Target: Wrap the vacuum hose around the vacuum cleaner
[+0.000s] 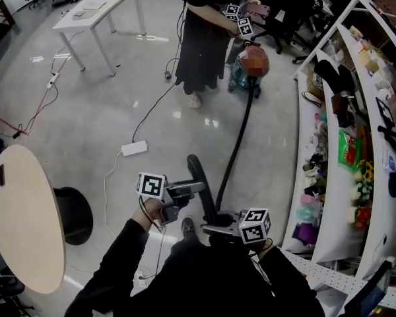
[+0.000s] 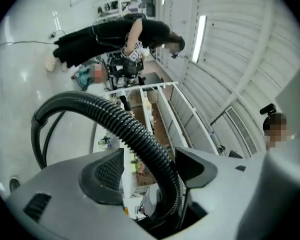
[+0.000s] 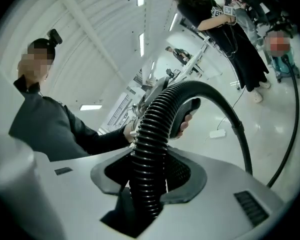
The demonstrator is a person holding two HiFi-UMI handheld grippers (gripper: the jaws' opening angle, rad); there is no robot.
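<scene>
The vacuum cleaner (image 1: 245, 76), teal with a rounded top, stands far off on the floor beside a standing person (image 1: 204, 38). Its black hose (image 1: 241, 131) runs towards me and turns into a ribbed loop (image 1: 199, 180) between my hands. My left gripper (image 1: 199, 189) is open: in the left gripper view the ribbed hose (image 2: 115, 116) passes between its jaws, close to the right pad, with a gap on the left. My right gripper (image 1: 211, 228) is shut on the hose (image 3: 155, 129), both pads against the ribs. The vacuum cleaner (image 3: 285, 64) also shows small in the right gripper view.
Curved white shelves (image 1: 336, 177) full of small goods run along the right. A round wooden table (image 1: 23, 216) and a black round base (image 1: 76, 213) stand at the left. A white power strip (image 1: 134, 148) with cables lies on the floor, a white table (image 1: 96, 8) farther back.
</scene>
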